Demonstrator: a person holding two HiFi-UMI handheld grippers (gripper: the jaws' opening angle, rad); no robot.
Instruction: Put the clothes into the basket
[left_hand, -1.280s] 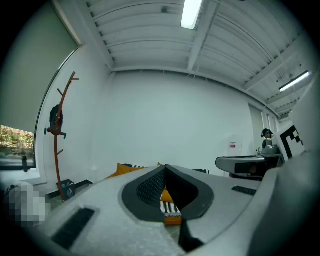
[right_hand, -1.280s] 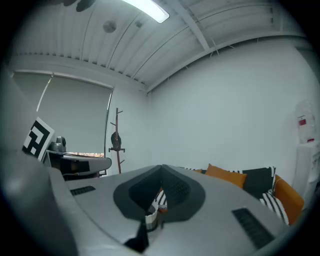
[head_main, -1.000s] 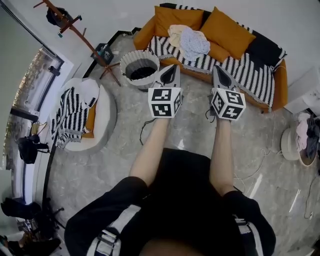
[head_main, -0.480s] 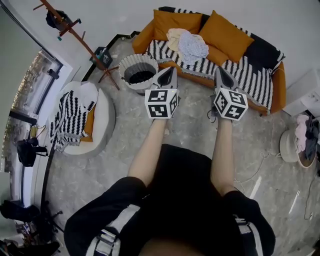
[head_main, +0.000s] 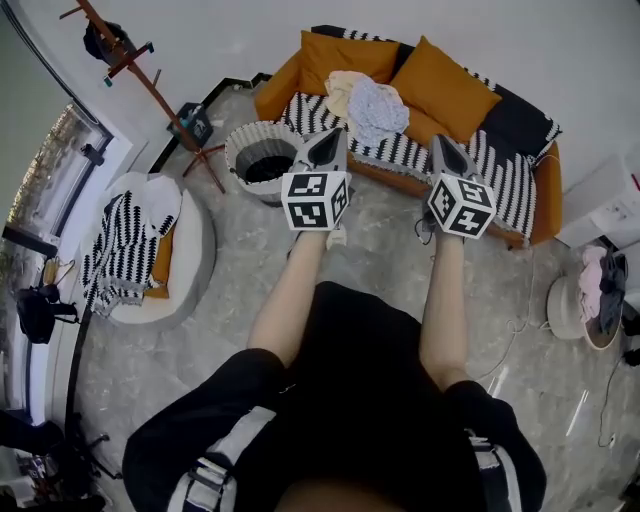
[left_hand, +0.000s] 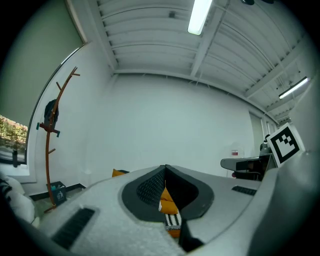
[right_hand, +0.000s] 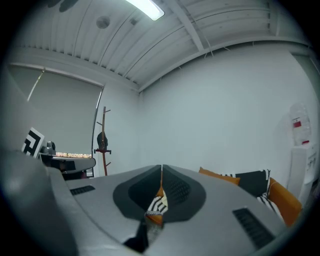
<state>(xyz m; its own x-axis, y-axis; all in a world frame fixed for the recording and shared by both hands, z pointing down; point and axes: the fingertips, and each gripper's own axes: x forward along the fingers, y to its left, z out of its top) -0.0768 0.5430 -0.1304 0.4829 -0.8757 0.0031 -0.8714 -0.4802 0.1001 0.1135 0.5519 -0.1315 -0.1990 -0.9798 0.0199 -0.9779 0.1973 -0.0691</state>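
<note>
A pile of clothes, cream and pale blue, lies on the seat of an orange sofa with a black-and-white striped throw. A round woven basket, grey and white, stands on the floor off the sofa's left end. My left gripper is held out level, its tip over the floor beside the basket and short of the sofa; its jaws are shut with nothing in them. My right gripper points at the sofa's front edge, also shut and empty. In the left gripper view the left gripper shows its jaws meeting, as does the right gripper in the right gripper view.
A wooden coat stand rises left of the basket. A round white pouf with a zigzag blanket lies at the left. At the right are a white cabinet, a small round stand with clothes, and cables on the floor.
Both grippers have moved forward towards the sofa, staying shut. The sofa and basket have drifted left in the head view and the basket now sits lower.
</note>
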